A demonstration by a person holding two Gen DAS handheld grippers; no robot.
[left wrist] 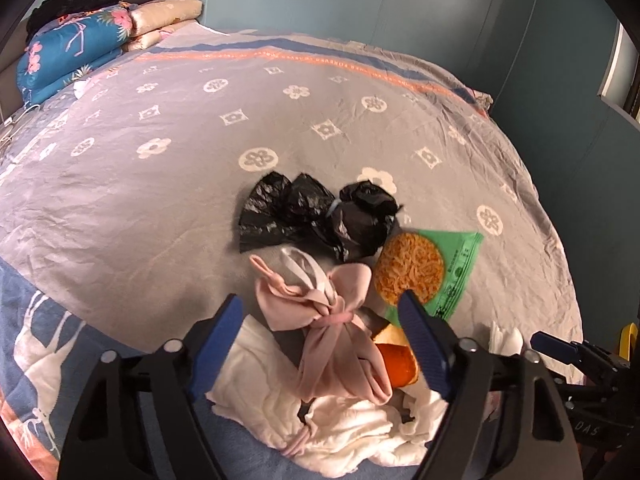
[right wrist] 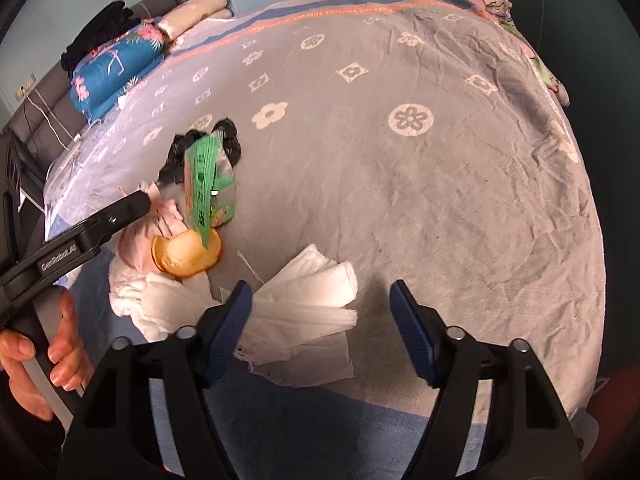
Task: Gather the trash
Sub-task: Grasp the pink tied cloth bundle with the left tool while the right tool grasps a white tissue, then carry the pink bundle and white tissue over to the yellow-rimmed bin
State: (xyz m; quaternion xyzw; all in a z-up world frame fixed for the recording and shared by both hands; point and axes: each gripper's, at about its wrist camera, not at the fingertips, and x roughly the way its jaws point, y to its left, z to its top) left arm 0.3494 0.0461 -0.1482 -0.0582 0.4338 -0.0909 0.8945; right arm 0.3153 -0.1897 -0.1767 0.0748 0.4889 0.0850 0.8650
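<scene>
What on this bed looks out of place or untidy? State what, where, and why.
A litter heap sits near the bedspread's front edge: crumpled white tissues, orange peel, a green snack packet and black plastic bags. A knotted pink cloth lies among them. Rubbish does not belong on a made bed.

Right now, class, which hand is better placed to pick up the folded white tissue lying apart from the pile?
The right: its open tongs already flank that tissue; the left tongs frame the pink cloth.
</scene>
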